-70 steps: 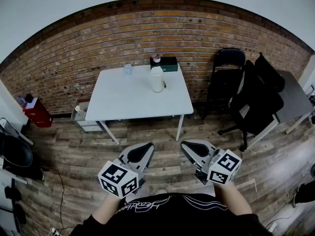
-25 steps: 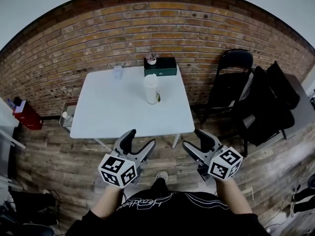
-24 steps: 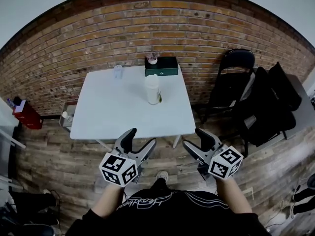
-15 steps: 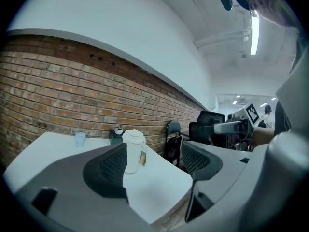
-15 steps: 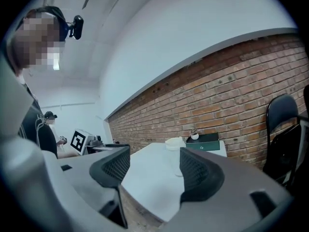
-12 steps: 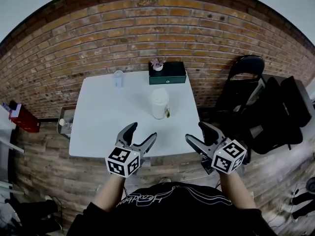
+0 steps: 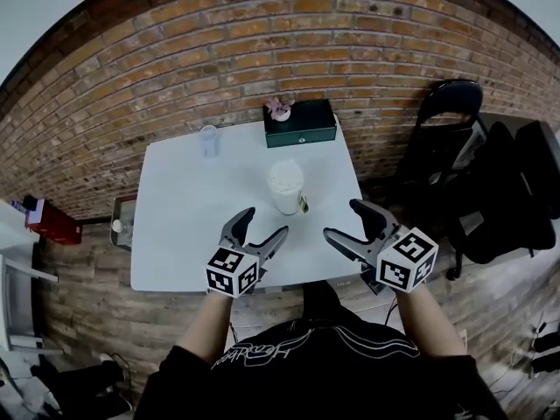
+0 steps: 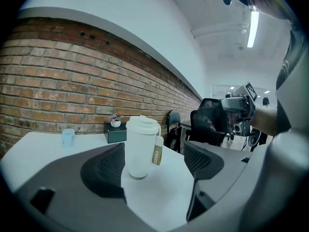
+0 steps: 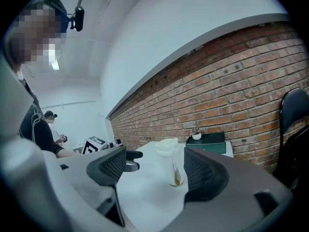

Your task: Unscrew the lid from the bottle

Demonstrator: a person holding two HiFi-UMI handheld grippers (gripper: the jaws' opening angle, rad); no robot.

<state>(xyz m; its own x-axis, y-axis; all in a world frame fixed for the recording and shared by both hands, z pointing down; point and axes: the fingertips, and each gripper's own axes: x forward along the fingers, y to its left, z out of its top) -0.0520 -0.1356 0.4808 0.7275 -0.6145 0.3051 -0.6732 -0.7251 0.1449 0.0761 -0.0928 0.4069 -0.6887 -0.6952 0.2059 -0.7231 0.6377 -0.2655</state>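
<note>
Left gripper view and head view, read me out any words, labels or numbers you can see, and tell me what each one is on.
"COFFE", running lengthwise on the tan tag that hangs on the white bottle; the end of the word is unclear.
Script print on the person's black shirt: too blurred to read.
Front of the green box: no legible print.

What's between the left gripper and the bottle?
Only bare table, as the head view and left gripper view show. The left gripper, its jaws just opened wider and empty, is short of the bottle.
</note>
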